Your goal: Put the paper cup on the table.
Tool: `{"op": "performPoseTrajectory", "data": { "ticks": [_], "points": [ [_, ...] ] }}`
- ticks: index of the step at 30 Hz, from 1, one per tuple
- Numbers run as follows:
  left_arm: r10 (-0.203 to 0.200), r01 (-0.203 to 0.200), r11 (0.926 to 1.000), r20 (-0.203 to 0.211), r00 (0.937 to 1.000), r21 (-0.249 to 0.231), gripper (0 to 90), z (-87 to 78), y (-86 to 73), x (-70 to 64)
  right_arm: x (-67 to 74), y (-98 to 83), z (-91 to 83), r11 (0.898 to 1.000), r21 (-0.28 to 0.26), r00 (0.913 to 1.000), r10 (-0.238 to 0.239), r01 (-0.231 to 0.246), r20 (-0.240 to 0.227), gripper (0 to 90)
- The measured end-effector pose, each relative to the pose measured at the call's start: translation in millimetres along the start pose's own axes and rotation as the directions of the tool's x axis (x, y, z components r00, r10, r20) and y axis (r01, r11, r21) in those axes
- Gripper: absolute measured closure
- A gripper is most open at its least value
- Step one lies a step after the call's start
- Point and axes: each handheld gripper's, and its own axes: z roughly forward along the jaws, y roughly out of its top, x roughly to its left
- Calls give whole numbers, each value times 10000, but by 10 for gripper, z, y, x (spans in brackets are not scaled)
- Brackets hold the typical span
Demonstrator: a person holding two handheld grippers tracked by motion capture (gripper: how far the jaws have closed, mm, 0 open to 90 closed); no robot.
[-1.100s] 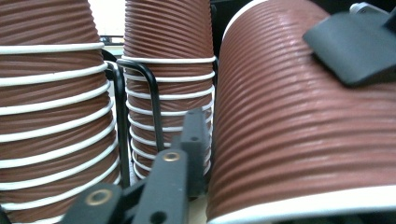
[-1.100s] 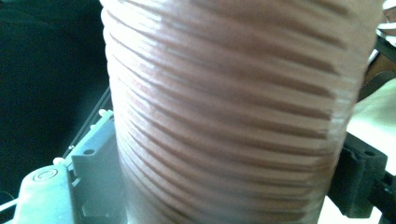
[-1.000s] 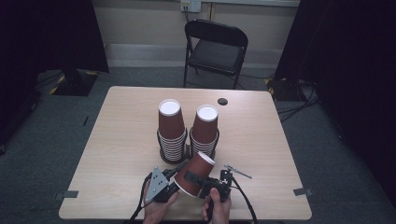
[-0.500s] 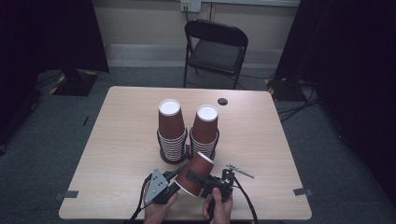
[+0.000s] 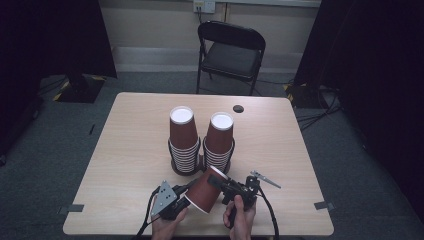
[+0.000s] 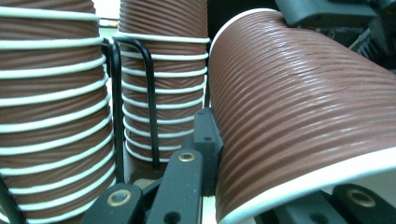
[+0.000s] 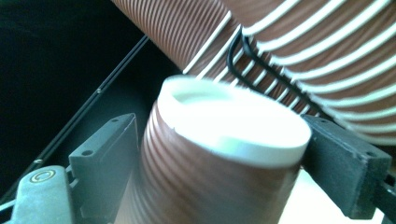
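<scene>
A loose brown ribbed paper cup lies tilted above the table's front edge, its white base up and to the right. My left gripper is shut on its wide rim end. In the left gripper view the cup sits between the black jaws of the left gripper. My right gripper is shut on the narrow base end. In the right gripper view the cup stands between the pads of the right gripper. Just behind, two tall stacks of cups stand in a black wire holder.
The stacks stand mid-table on the wooden table, close to both grippers. A small dark disc lies near the far edge. A black folding chair stands beyond the table. Bare tabletop stretches left and right of the stacks.
The held cup has sunk slightly and shifted a little left, toward the left gripper. Both hands have otherwise kept their place.
</scene>
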Motion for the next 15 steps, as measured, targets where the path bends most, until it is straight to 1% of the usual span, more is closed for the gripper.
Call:
{"op": "performPoseTrajectory", "data": {
  "ticks": [1, 5, 6, 7, 8, 10, 12, 14, 15],
  "points": [
    [-133, 133, 9999, 43, 9999, 33, 851, -2, 1, 7, 1, 18, -6, 9999, -61, 9999, -103, 104, 82, 133],
    [-206, 197, 9992, 281, 9994, 351, 852, 1, 25, 50, -9, 74, -24, 9992, -73, 9985, -391, 394, 391, 131],
    [-272, 261, 9990, 304, 9992, 375, 852, 3, 28, 51, -13, 81, -28, 9989, -97, 9982, -449, 453, 387, 131],
    [-252, 229, 9983, 421, 9988, 541, 852, 1, 36, 64, -17, 92, -32, 9978, -104, 9968, -656, 661, 467, 130],
    [-252, 229, 9983, 421, 9988, 541, 852, 1, 36, 64, -17, 92, -32, 9978, -104, 9968, -656, 661, 467, 130],
    [-232, 198, 9977, 511, 9984, 654, 852, -7, 43, 77, -12, 102, -41, 9957, -51, 9941, -919, 923, 575, 129],
    [-234, 203, 9971, 426, 9988, 730, 852, -17, 41, 86, -4, 114, -53, 9935, -14, 9908, -1132, 1136, 745, 126],
    [-251, 226, 9964, 289, 9993, 820, 853, -30, 39, 108, 3, 124, -69, 9913, -69, 9882, -1305, 1315, 807, 127],
    [-282, 266, 9962, 192, 9994, 826, 854, -37, 40, 119, 12, 129, -93, 9861, -81, 9828, -1649, 1661, 833, 126]
  ]
}}
